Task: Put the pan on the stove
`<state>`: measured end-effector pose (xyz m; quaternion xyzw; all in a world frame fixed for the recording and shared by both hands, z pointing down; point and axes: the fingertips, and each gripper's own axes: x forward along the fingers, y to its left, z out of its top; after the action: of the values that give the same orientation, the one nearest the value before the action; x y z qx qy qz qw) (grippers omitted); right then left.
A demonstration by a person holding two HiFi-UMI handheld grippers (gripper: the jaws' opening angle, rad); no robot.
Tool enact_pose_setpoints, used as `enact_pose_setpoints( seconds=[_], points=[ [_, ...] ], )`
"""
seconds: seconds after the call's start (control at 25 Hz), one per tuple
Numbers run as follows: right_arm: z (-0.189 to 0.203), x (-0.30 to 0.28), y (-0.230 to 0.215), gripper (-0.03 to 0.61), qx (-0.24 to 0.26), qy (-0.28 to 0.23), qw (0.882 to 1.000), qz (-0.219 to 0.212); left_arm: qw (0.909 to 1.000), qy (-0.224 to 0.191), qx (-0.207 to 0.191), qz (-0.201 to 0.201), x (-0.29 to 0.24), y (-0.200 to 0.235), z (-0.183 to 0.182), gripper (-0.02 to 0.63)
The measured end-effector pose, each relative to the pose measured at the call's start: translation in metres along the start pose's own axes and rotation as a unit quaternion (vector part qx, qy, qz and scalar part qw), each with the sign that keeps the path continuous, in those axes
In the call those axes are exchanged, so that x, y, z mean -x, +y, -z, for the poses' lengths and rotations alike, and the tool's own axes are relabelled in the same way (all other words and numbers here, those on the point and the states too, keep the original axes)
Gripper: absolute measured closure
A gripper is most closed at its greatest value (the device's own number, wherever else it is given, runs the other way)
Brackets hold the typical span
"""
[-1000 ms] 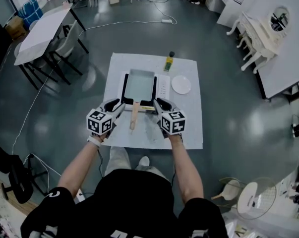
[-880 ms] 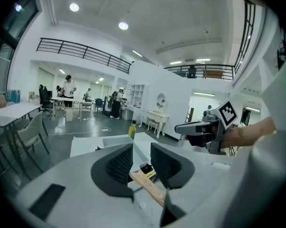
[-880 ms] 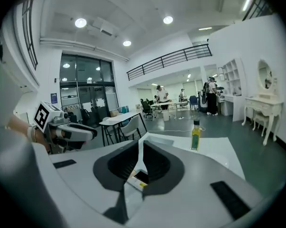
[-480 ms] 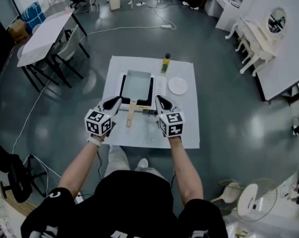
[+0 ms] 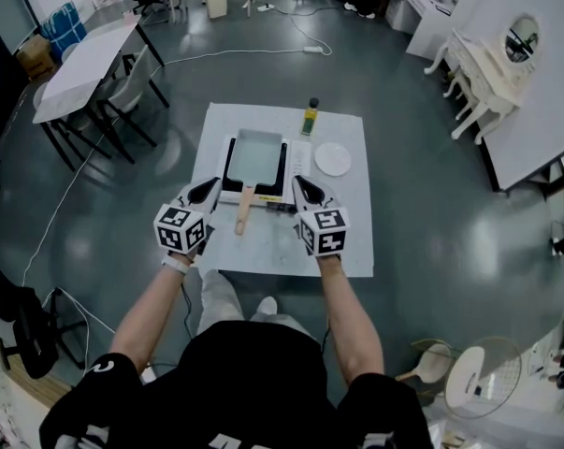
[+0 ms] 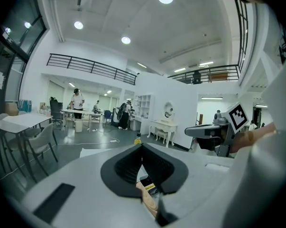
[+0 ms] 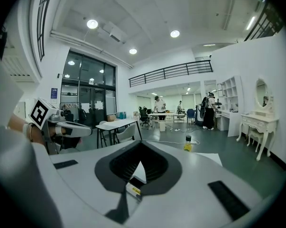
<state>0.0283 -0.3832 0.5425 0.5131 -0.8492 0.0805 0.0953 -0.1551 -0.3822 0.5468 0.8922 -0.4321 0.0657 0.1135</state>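
- We are holding the left gripper (image 5: 209,188) over the left side of the table (image 5: 282,249). Its jaws are pressed together with nothing between them, and they have just been closing.
- We are holding the right gripper (image 5: 298,184) at the same height in the frame, a little right of centre. Its jaws are also together and empty.
- Both grippers are pointing toward the top of the frame. The pan (image 5: 256,152) is lying ahead of them, above and between the two tips, apart from both.
- The pan is sitting on the stove (image 5: 229,168), so we are judging that the placing is already finished.
- Its wooden handle (image 5: 242,210) is running down the frame toward us, almost along the grippers' own direction. Its free end is reaching into the gap between them.
- The handle is lying nearer to the left gripper, so we are thinking that any new grip would belong to that hand.
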Motion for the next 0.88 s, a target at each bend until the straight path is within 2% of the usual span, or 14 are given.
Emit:
enact_pose_setpoints(
  seconds=[0.88],
  points=[
    [0.004,-0.001,0.005,0.581,0.010,0.011,1.000,-0.012,0.9998,-0.004,0.007,-0.017,0.011,0.003,0.001,0.614]
  ],
)
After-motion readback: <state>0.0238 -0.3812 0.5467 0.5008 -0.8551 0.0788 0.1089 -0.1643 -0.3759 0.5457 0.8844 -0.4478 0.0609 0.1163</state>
